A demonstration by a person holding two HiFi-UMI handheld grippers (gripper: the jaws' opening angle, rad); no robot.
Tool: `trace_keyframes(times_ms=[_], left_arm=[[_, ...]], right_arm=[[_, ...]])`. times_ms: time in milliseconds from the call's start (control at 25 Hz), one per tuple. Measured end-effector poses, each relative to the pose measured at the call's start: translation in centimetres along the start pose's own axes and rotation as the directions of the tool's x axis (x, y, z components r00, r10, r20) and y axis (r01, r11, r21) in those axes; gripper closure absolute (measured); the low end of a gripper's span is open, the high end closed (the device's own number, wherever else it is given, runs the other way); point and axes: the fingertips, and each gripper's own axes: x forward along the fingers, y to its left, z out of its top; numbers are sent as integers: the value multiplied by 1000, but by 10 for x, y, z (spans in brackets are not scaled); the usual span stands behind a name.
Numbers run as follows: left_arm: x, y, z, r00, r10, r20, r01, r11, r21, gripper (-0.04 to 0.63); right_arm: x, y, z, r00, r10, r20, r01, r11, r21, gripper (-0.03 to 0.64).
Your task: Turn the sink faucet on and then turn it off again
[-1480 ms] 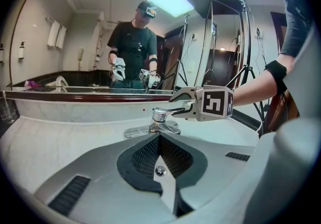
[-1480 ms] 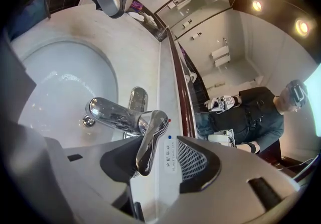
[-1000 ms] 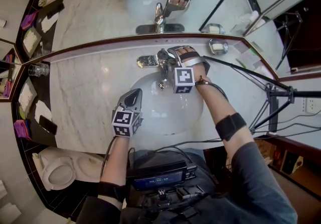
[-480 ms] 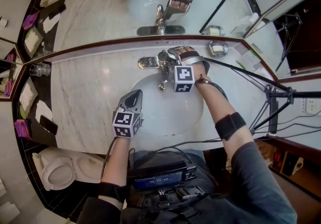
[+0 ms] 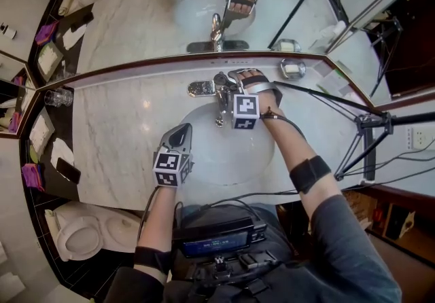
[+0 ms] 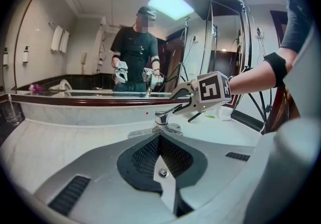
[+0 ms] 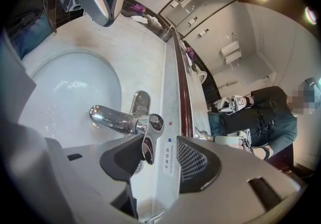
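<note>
The chrome faucet (image 5: 219, 90) stands at the back of the white basin (image 5: 234, 152). My right gripper (image 5: 230, 79) reaches it from the right, and its marker cube (image 5: 245, 111) hangs over the basin. In the right gripper view the faucet lever (image 7: 149, 136) lies between the parted jaws of the right gripper (image 7: 159, 141), close to the left pad (image 7: 120, 160); the spout (image 7: 111, 116) points over the bowl. No water stream can be made out. My left gripper (image 5: 179, 132) hovers over the basin's front left rim, shut and empty; the left gripper (image 6: 160, 136) points at the faucet (image 6: 162, 117).
The marble counter (image 5: 122, 125) runs along a wall mirror (image 5: 149, 16). A soap dish (image 5: 293, 67) sits at the back right, glasses (image 5: 60, 96) at the far left, and a phone (image 5: 68, 170) near the left edge. A tripod (image 5: 367, 125) stands to the right and a toilet (image 5: 81, 234) at the lower left.
</note>
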Motion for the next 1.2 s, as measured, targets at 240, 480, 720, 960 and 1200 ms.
trace_keyframes(times_ms=[240,480,720,960,1200], left_arm=[[-8,-3,1,1000,7,11,-7,1000,1,591],[-17,-6,10,999,9,36,-9,1000,13,591],[-25,-12,19,998,8,56,-9,1000,19,591],[-34,-14,22,997,10,75,-10,1000,9,591],[-42,-16,23,996,15,90,-15,1000,-6,591]], right_arm=[[-28,8,0,1000,-17,4,17,999,27,414],[-63,11,-5,995,-96,32,90,984,153,512],[-98,17,-15,986,-160,55,125,909,398,594],[-121,47,-26,981,-174,89,77,761,644,595],[-145,69,-39,964,-216,157,-45,448,893,595]])
